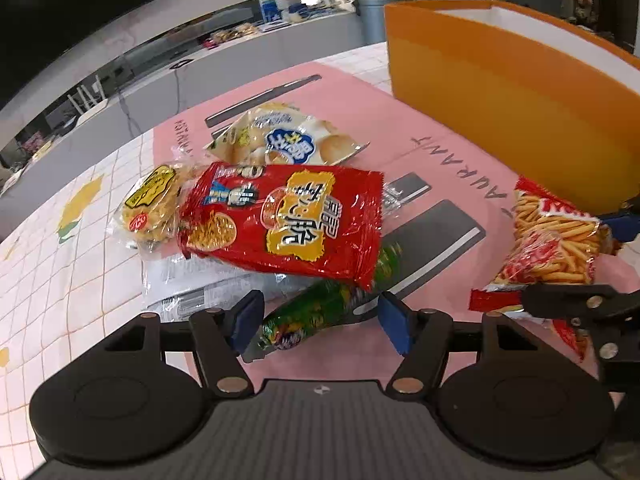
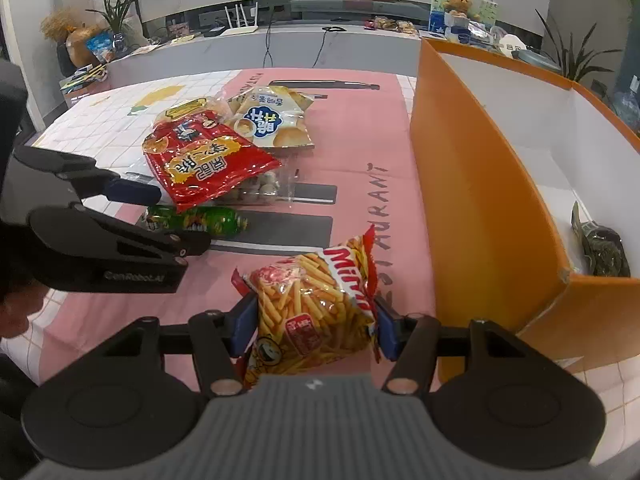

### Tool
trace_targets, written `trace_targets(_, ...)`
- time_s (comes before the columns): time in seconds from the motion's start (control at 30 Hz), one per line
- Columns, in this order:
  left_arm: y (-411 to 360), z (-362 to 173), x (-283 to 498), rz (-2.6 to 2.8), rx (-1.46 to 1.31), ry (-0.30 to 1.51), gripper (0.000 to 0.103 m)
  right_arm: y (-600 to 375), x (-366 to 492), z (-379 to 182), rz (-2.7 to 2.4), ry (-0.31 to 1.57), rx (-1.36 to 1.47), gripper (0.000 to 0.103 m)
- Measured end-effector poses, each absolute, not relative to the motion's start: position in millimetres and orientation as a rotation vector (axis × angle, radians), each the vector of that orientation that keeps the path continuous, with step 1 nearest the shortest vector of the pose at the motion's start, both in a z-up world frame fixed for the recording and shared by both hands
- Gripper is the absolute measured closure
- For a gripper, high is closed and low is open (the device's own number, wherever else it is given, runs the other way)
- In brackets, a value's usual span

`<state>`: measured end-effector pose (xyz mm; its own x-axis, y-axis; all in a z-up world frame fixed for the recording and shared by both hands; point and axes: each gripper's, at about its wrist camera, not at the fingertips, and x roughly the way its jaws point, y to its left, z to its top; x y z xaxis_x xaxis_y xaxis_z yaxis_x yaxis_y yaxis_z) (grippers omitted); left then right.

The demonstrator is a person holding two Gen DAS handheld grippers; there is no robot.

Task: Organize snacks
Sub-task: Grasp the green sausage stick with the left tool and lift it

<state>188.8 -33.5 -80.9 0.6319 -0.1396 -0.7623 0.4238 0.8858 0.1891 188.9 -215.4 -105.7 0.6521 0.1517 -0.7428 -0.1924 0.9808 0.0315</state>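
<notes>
Green snack tube [image 1: 320, 312] between parted left tongs [image 1: 320, 326], pads apart from it

We see only one end of the green packet [image 1: 320, 312]; its far end runs under the red snack bag [image 1: 280, 220]. A silver-white pouch [image 1: 188, 284] and a round noodle cake [image 1: 150, 204] are mostly buried under that bag too. In the right wrist view, a clear bag of small pale balls [image 2: 260, 188] peeks out beneath it. A dark packet [image 2: 602, 248] lies in the orange box [image 2: 472, 200], its print too dim to read.
</notes>
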Motion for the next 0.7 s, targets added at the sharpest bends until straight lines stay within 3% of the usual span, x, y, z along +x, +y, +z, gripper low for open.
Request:
trace_targets(0.07,-31.6,-80.3,190.0,-0.327,0.335,0.839,0.036,-214.9,188.9,-106.4,0.193,0.835,-0.055,0.045)
trace_targets(0.13,-29.4,-78.8,190.9,-0.324,0.3,0.865,0.057,-213.9,188.4,-106.3,0.193,0.833,-0.059,0.045)
trace_targets(0.33,-28.3,-75.8,183.0,-0.305,0.285,0.903,0.064,-212.2,188.0,-106.0,0.189,0.827,-0.067,0.045)
trace_targets(0.7,-7.9,-64.3,170.1,-0.239,0.123,0.949,0.068,-210.4,184.5,-99.2,0.189,0.799,-0.072,0.047)
